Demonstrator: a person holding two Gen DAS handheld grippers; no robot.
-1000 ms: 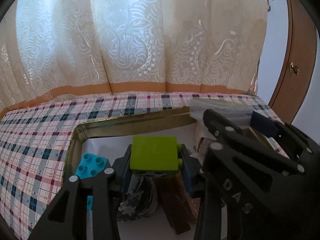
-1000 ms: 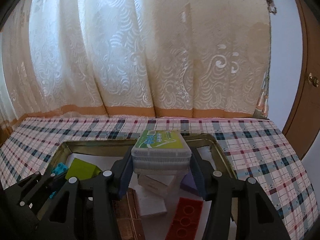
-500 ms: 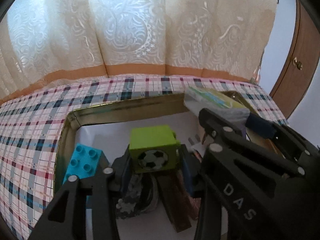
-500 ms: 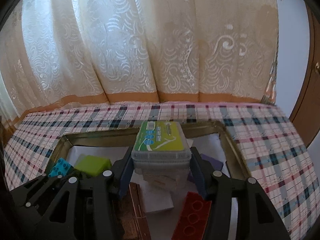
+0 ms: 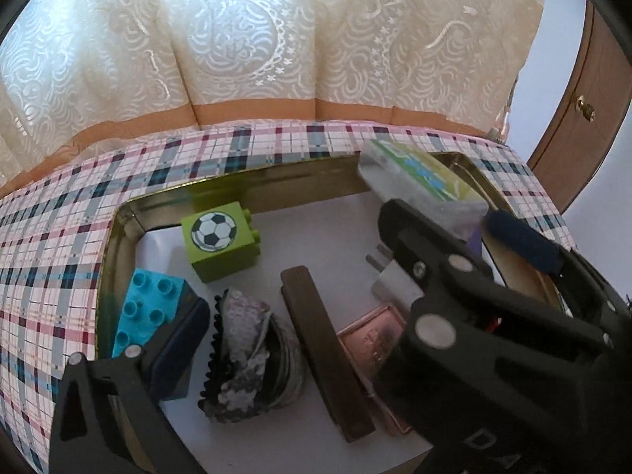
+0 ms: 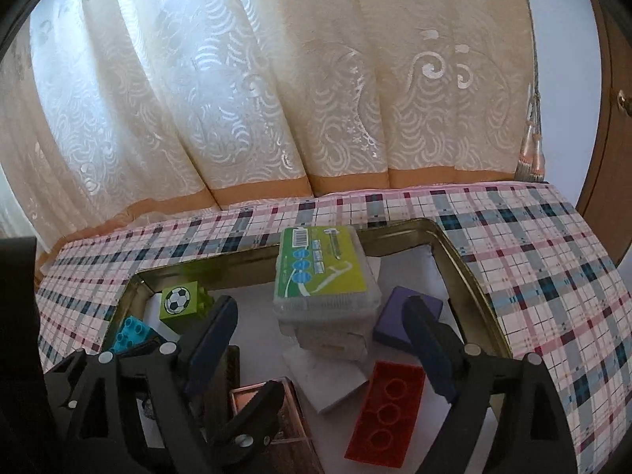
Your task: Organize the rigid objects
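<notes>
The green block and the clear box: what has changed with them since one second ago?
Both were let go. The left hand-held gripper is opening; the green football block now lies in the tin tray. The right hand-held gripper is opening too; the clear box sits on the white boxes. The blue brick and red brick stayed put.

The left black two-finger claw [image 5: 300, 316] tilts steeply downward, its jaws opening wide with nothing pressed between its blue pads [image 5: 177, 339]. The right black two-finger claw [image 6: 320, 339] slants down less steeply beside it; its jaws are also opening, and its pads grip nothing.
</notes>
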